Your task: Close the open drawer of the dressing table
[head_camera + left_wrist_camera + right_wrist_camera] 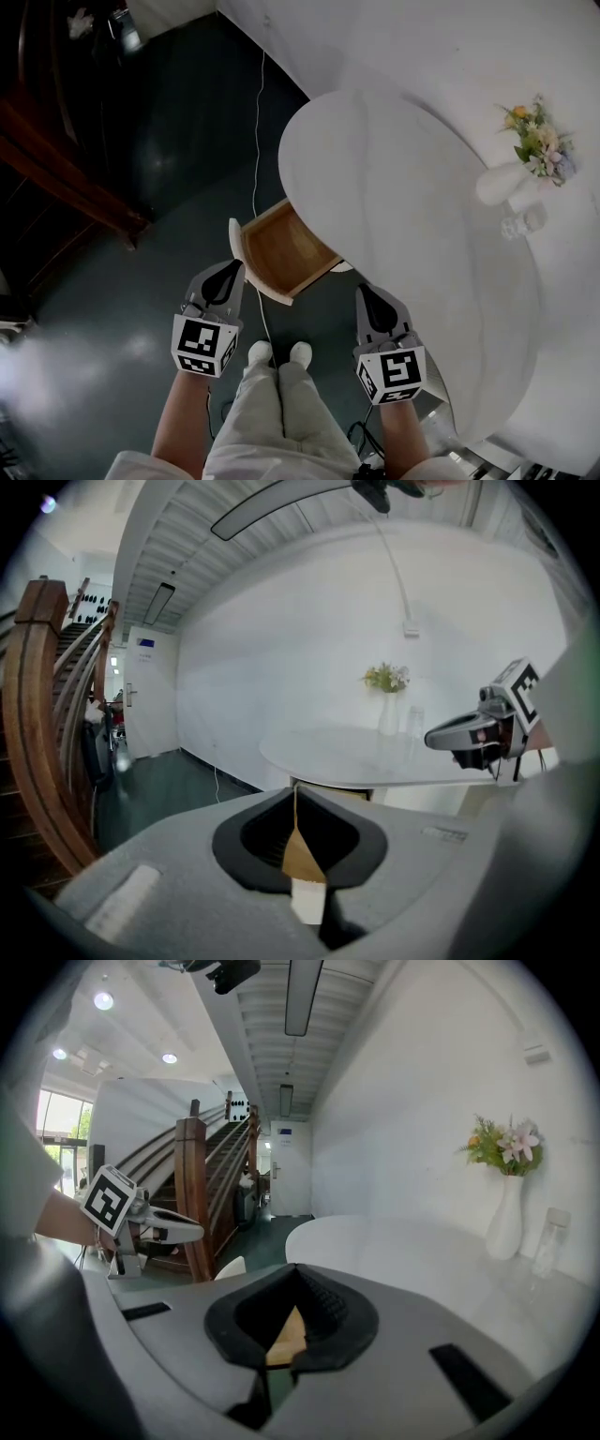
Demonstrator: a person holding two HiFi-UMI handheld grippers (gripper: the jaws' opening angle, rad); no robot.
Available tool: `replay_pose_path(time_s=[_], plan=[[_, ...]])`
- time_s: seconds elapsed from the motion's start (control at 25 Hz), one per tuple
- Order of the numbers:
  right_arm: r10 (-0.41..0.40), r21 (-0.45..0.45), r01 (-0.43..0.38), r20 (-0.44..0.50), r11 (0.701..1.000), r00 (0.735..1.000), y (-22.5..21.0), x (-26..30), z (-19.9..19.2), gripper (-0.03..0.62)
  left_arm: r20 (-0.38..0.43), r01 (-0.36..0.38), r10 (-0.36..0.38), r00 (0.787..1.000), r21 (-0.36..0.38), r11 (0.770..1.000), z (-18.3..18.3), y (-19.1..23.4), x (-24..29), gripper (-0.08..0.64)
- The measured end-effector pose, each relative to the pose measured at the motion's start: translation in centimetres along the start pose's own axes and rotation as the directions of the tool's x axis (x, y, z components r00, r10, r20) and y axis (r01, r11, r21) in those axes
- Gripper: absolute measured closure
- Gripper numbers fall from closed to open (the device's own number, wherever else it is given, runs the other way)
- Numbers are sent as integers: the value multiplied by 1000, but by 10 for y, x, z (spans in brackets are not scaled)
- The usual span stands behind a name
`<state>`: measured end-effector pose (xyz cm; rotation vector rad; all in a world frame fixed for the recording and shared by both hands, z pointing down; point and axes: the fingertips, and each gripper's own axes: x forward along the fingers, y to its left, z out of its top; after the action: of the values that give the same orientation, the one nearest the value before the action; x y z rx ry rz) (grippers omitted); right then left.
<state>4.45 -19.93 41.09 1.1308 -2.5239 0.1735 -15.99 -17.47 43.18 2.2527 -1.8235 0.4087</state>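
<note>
Floor point(169, 187); open drawer point(284, 248) near left gripper point(231, 272)

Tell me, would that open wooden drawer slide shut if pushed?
The drawer looks like rigid wood, so it probably moves as one piece. It appears empty, so likely light. It's pulled far out; an off-centre push might bind it.

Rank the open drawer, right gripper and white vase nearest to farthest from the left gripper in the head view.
1. open drawer, just ahead of the left gripper.
2. right gripper, alongside, to its right.
3. white vase, far right on the dressing table.
</note>
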Motion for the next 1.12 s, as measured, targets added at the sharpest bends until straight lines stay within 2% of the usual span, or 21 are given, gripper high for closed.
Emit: replay_pose_path(time_s=[0.32,0.8,1.12], plan=[[-5,27,6,-61,1000,998,19,22,-48,595,-47,41,-41,998,-9,999,-56,13,8,541],[-23,58,28,-84,998,996,31,48,-92,595,-116,92,-98,988,-56,994,-139,11,21,541],[-4,72,11,-104,997,995,48,49,-114,595,-197,142,-151,969,-60,988,-191,-6,36,541]])
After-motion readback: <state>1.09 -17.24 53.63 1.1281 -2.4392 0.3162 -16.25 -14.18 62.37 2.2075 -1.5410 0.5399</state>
